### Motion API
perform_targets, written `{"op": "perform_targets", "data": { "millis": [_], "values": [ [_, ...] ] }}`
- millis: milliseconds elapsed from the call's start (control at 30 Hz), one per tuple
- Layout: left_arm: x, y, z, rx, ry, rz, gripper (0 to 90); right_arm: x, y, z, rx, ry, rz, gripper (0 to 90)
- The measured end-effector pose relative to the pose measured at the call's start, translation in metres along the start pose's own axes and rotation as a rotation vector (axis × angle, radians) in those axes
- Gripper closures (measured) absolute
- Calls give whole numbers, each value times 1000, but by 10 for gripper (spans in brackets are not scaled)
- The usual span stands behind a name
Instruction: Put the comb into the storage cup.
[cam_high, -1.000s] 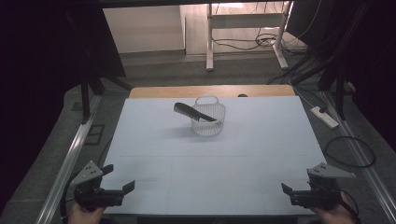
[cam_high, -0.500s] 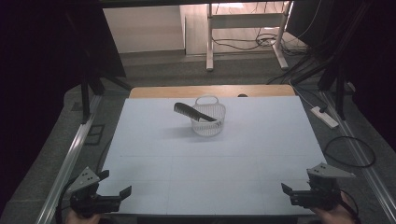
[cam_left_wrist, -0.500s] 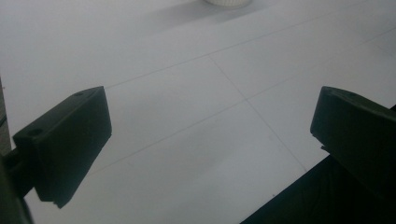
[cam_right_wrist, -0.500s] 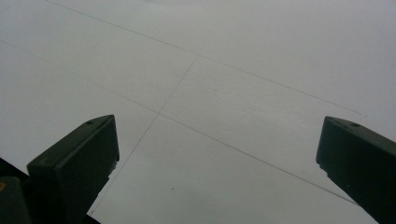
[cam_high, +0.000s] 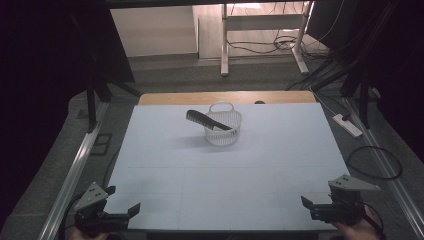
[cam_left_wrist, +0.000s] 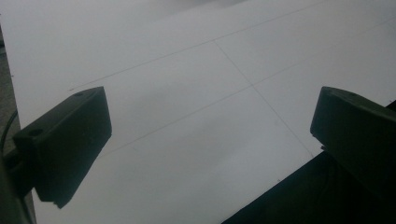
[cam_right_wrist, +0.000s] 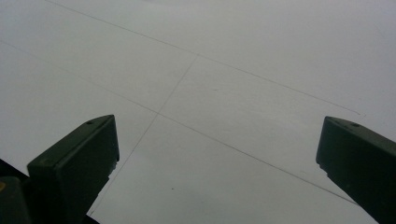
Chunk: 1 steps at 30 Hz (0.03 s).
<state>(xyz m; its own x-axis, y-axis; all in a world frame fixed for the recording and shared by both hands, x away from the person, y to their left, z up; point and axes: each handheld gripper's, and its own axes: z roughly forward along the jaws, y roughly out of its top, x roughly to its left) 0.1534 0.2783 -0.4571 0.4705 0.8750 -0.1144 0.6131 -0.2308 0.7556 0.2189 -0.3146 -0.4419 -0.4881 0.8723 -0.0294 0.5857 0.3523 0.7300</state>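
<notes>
From the high view, the whole white table (cam_high: 225, 170) can be seen. A small white basket (cam_high: 223, 127) stands near the far edge, in the middle. A black comb (cam_high: 207, 120) lies tilted across its rim, with one end inside the basket and the other end sticking out to the left. The left gripper (cam_high: 131, 212) sits at the near left corner of the table, and the right gripper (cam_high: 306, 204) sits at the near right corner. Both are well apart from the basket and the comb.

The left gripper view looks close at the bare white top with thin lines on it and the dark table edge below. Its two black jaws are spread wide with nothing between them.

The right gripper view also looks at the bare white top with thin crossing lines. Its jaws are spread wide too, holding nothing.
</notes>
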Motion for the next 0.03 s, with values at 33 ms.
{"op": "perform_targets", "data": {
  "millis": [33],
  "values": [
    [0, 0, 0, 0, -2, -3, 0, 0, 0, 0, 1, -2, -3, 1]
  ]
}}
